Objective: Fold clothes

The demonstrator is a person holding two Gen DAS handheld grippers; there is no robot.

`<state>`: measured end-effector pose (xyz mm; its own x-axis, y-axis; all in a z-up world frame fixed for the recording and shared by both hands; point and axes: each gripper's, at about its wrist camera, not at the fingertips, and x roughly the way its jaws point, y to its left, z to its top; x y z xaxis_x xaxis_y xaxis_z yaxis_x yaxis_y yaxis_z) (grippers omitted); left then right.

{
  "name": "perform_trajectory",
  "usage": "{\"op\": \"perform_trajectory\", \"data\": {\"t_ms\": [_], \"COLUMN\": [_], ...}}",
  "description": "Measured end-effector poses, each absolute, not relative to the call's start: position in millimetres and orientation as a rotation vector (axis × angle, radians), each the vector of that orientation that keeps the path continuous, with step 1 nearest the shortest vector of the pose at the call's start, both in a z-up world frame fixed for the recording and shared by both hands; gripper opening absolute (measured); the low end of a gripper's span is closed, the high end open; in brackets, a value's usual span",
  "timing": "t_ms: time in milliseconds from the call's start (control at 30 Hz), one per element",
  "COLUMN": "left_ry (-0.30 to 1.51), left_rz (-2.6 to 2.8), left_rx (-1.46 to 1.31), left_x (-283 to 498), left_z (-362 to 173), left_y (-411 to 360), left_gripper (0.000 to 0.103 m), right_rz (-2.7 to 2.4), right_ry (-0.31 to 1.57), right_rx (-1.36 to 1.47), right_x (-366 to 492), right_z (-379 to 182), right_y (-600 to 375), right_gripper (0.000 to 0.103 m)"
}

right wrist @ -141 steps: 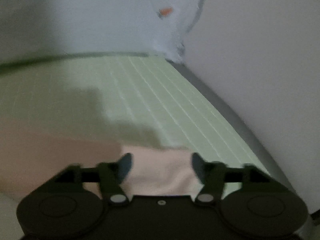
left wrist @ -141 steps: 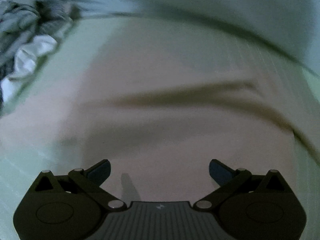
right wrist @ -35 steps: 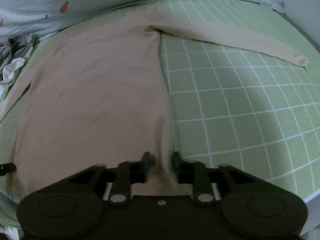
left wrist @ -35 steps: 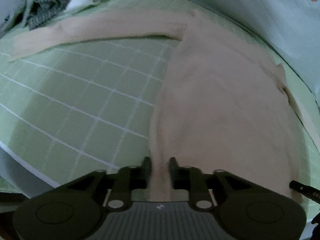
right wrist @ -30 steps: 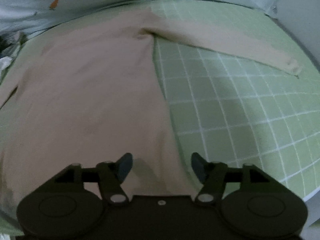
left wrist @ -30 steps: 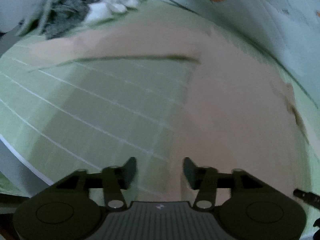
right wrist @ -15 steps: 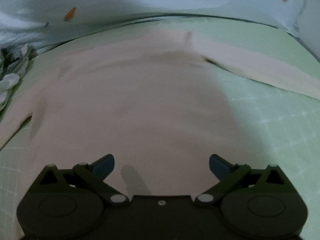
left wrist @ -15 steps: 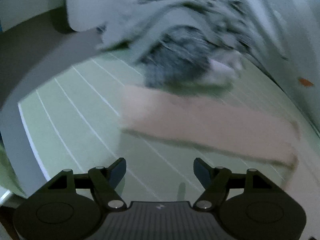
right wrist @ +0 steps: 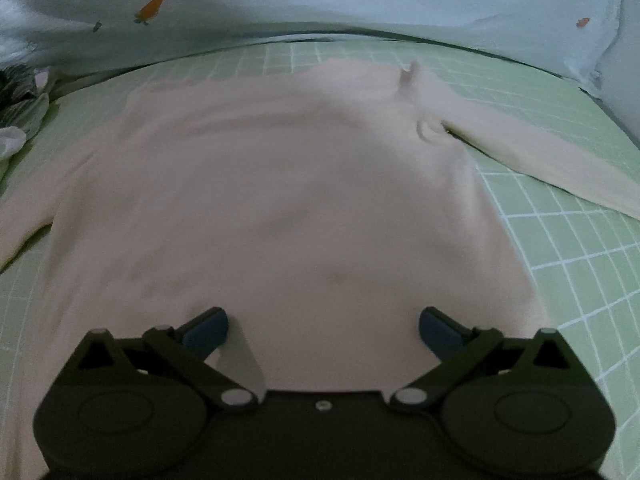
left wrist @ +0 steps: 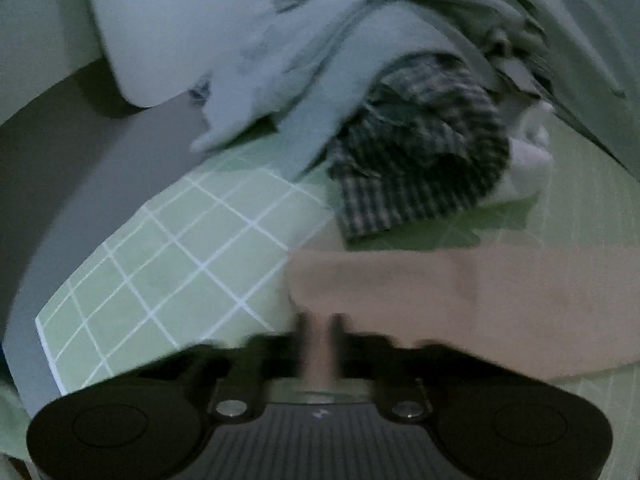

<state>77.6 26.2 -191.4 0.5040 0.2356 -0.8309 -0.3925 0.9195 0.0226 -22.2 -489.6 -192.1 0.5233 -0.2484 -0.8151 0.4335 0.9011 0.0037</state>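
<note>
Left gripper (left wrist: 319,330) has just pinched the pale pink long-sleeved top's (right wrist: 280,200) sleeve cuff (left wrist: 316,280); right gripper (right wrist: 323,328) hovers spread wide, so sleeve fold-in begins

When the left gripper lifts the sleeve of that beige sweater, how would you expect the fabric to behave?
Probably floppy: the beige sweater lies flat and follows the green checked sheet, so the sleeve should droop from the left gripper. It likely drags rather than slides, since soft creases sit at the armpit. It looks thin and light, so the body should stay put.
</note>
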Motion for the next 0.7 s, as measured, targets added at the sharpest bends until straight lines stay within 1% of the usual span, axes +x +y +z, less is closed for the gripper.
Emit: {"op": "perform_trajectory", "data": {"t_ms": [133, 333, 600, 700], "left_ry": [0.980, 0.979, 0.940, 0.915], "left_rz": [0.464, 0.497, 0.430, 0.335], "left_rx": [-0.235, -0.268, -0.375, -0.354], "left_x": [74.0, 72.6, 61.0, 60.7], "left_z": [-189.6, -186.7, -167.3, -154.2], "left_y": [43.3, 46.3, 32.0, 12.5], "left_gripper": [0.005, 0.006, 0.005, 0.005], "right_rz": [-0.423, -0.420, -0.424, -0.421], "right_ry": [0.934, 0.912, 0.879, 0.864], "right_rx": [0.222, 0.219, 0.214, 0.209], "right_x": [-17.5, -21.9, -22.4, -24.7], "right_z": [-192.9, -194.1, -195.9, -196.7], "right_y": [-490.0, -488.5, -488.9, -488.3], "right_gripper": [0.103, 0.103, 0.103, 0.103]}}
